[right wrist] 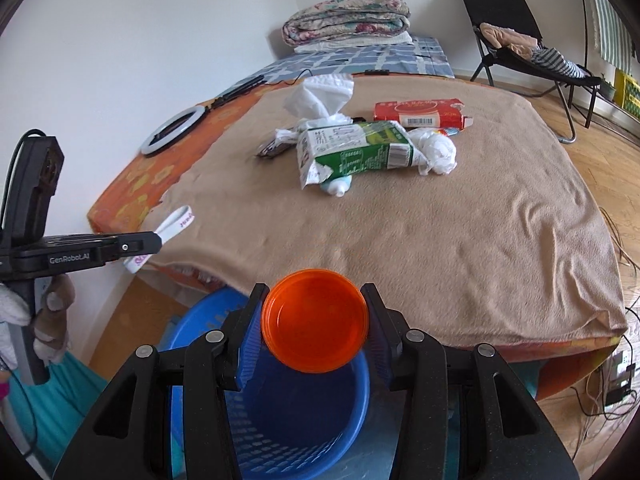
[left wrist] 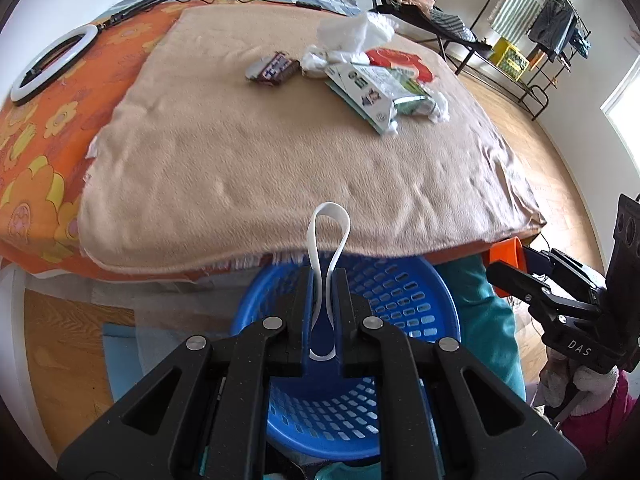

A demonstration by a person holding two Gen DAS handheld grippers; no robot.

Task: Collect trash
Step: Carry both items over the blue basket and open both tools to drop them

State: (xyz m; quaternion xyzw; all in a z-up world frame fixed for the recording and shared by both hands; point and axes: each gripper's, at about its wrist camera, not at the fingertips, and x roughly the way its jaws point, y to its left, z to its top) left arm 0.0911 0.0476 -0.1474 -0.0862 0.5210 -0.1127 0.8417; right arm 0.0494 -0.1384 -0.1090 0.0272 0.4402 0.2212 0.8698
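Note:
My left gripper is shut on a white strap loop and holds it above a blue perforated basket that stands below the bed edge. My right gripper is shut on an orange plastic lid over the same basket. On the beige blanket lie a green carton, white crumpled tissues, a red box and a dark wrapper. The left gripper with the strap shows at the left of the right wrist view.
A white ring light with a black cable lies on the orange flowered sheet. Folded quilts sit at the bed's far end. A black chair and a clothes rack stand on the wooden floor to the right.

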